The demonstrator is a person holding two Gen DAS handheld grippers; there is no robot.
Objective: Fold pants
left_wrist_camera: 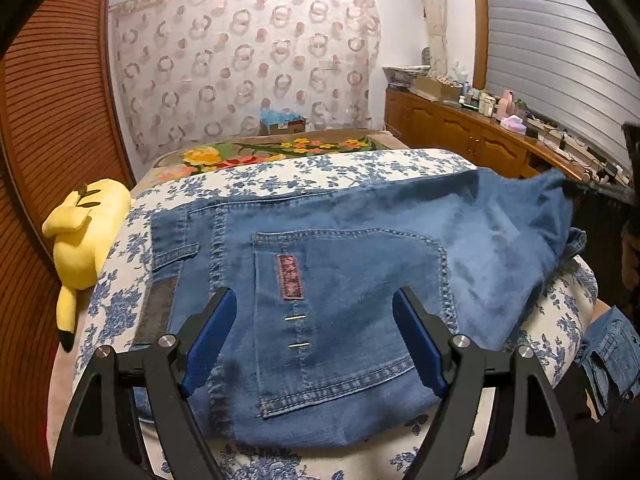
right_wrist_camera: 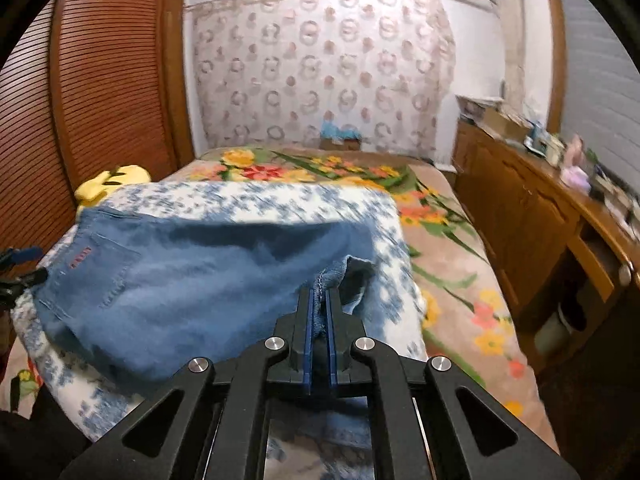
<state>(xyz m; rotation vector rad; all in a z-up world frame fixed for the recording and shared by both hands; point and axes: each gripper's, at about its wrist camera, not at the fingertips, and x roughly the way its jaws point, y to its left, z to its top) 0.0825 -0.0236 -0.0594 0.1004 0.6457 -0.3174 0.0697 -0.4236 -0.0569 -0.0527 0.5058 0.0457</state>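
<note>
The jeans (left_wrist_camera: 344, 296) lie on a blue-flowered quilt (left_wrist_camera: 360, 168) spread over the bed, seat side up, with the back pocket (left_wrist_camera: 340, 312) and its pink label showing nearest the left camera. The waist end rests flat, while the leg end is raised off the quilt toward the right. The right gripper (right_wrist_camera: 320, 304) is clamped on a hemmed edge of that raised denim, its blue pads (right_wrist_camera: 307, 320) pressed together with the cloth bunched between them; the blur in its view suggests it is moving. The left gripper (left_wrist_camera: 314, 312) hangs over the pocket with its fingers spread wide and nothing between them. By the look of it, this is the fold itself, the leg end being carried over toward the waist. The next move calls for laying that edge down square on the waist end, with the left gripper pinning or smoothing the seat so the cloth does not drag. A yellow plush (left_wrist_camera: 86, 236) lies at the quilt's left edge, and a wooden cabinet (right_wrist_camera: 520, 216) runs along the right.
</note>
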